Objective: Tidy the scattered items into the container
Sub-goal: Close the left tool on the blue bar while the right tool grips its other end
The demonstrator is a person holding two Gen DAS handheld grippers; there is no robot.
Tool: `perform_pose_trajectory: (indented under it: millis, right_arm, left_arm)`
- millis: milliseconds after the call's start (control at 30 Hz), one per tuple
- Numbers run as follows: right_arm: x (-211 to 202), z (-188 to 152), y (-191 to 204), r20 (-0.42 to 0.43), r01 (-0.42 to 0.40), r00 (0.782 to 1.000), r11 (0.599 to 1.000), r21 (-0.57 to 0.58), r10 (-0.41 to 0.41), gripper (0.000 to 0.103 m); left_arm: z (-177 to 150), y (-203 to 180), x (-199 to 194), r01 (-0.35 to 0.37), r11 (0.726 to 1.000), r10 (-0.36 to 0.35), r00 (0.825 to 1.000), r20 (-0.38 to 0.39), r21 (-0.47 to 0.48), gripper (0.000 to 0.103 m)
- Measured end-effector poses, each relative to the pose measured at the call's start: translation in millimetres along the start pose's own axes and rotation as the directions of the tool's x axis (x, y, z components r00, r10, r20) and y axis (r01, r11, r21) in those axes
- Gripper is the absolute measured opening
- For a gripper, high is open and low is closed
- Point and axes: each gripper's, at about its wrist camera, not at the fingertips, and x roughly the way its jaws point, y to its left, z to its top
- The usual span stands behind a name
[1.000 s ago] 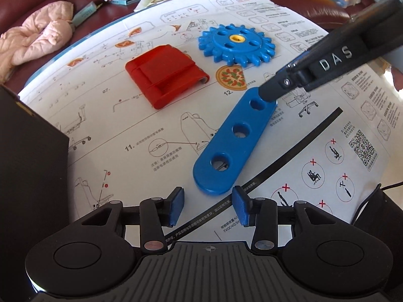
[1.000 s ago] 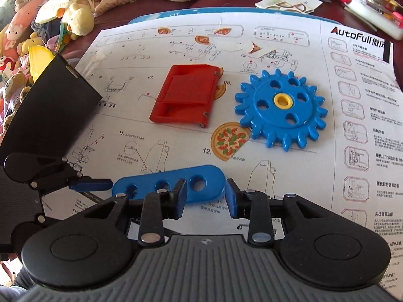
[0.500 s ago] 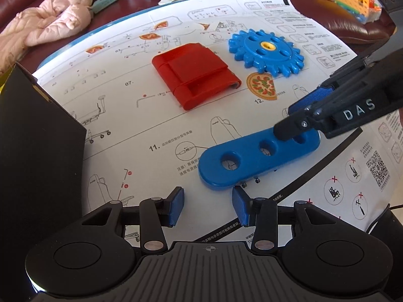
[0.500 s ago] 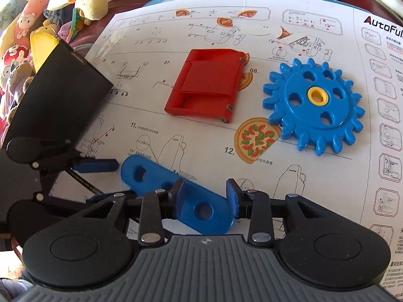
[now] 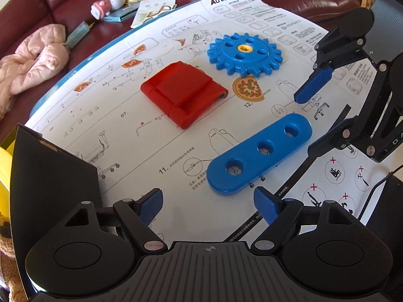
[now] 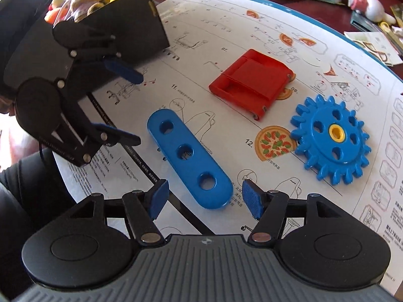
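Now the blue three-hole bar (image 5: 259, 152) lies flat on the printed instruction sheet (image 5: 131, 130) that covers the surface, with neither tool touching it. One rounded end sits between the spread jaws of the right gripper (image 6: 204, 198), which have just been opening; the pads stand clear of the plastic on both sides. At the bar's other end the left gripper (image 5: 209, 205) has also just been opening its jaws, and they stand wide apart with the bar lying just ahead of them (nothing is between the pads). Beyond the bar, the red hinged piece (image 5: 183, 98) rests flat on the sheet, and the blue gear (image 5: 245, 54) with its yellow hub lies farther off, apart from the red piece and beside a printed pizza picture (image 5: 248, 89). A black container (image 6: 131, 22) stands at the sheet's edge on the left gripper's side, well apart from all three toys. A pink padded garment (image 5: 30, 68) lies off the sheet.
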Motion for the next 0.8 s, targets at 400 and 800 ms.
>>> perform_pose_trajectory:
  millis: [400, 800]
  right_arm:
    - [33.4, 15.9, 1.5, -0.174, -0.038, 0.985, 0.973, -0.226, -0.002, 0.055]
    - [36.6, 20.8, 2.2, -0.206, -0.145, 0.975, 0.938, -0.314, 0.082, 0.046]
  left_arm:
    - [12.2, 2.6, 7.3, 0.050, 0.990, -0.046, 0.998, -0.033, 0.131, 0.089]
    - [36.0, -3.0, 23.1, 0.172, 0.931, -0.161, 0.985, -0.060, 0.322, 0.089]
